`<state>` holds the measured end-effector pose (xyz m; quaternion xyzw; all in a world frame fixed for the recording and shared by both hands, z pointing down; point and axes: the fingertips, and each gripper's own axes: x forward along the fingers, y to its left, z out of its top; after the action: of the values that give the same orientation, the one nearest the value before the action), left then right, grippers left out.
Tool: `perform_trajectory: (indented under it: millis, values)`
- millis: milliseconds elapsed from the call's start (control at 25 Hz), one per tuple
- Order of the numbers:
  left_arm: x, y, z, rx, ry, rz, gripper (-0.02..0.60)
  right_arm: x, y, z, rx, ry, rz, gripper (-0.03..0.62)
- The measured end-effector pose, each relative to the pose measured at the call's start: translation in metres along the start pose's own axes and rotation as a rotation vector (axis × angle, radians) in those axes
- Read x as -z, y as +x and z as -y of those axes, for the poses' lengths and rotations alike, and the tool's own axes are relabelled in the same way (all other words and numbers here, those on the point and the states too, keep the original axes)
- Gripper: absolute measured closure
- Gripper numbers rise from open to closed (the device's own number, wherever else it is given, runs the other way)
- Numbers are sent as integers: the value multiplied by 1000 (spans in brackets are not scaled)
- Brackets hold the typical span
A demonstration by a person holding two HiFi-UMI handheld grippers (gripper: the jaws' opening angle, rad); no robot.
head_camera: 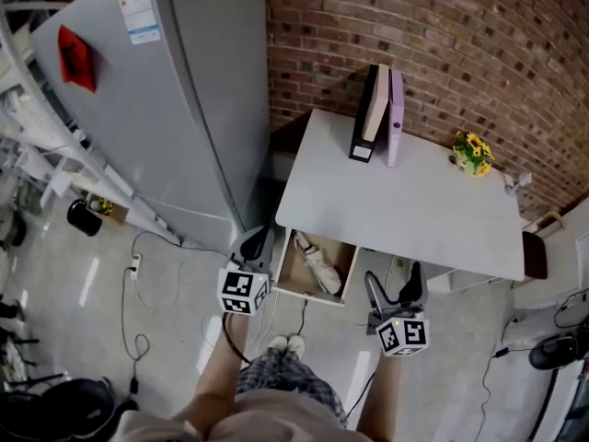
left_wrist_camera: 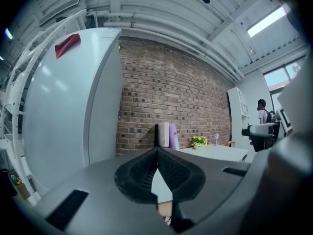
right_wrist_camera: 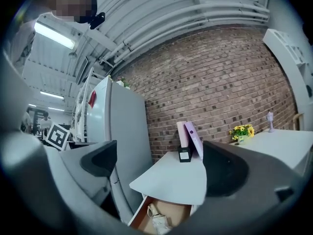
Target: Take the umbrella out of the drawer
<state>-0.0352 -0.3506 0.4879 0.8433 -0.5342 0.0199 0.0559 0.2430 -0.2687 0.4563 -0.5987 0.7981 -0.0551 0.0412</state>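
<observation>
Jaws on the left gripper [left_wrist_camera: 157, 153] are pressed together, on the right gripper [right_wrist_camera: 159, 163] wide apart, both empty, and the umbrella [head_camera: 317, 265] (likely light and floppy; grab its firm middle) lies in the open drawer [head_camera: 287, 282].

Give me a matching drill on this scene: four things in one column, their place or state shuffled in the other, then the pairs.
1 left hand-held gripper
2 right hand-held gripper
3 umbrella
4 yellow flowers

A lying in the open drawer
B jaws apart
C on the table by the brick wall
D jaws together

Pairs: 1-D, 2-B, 3-A, 4-C
</observation>
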Motion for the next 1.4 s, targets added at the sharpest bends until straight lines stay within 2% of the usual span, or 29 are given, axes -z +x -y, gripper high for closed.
perform_trajectory:
  millis: [160, 320, 560, 800, 1120, 1400]
  values:
    - [32, 28, 0, 12, -11, -56, 557, 46, 33, -7, -41, 12, -95, 54]
    - [76, 54, 1, 18, -27, -123, 557, 110, 55, -19, -86, 41, -207, 56]
    - [163, 74, 2, 7, -67, -255, 557, 225, 74, -30, -133, 93, -392, 56]
    - [238, 91, 6, 5, -123, -355, 557, 321, 107, -27, -160, 128, -543, 56]
    - [315, 114, -3, -8, -156, -427, 557, 430, 147, -10, -126, 107, -720, 56]
    - [359, 132, -15, -34, -204, -449, 557, 511, 177, 7, -68, 32, -875, 57]
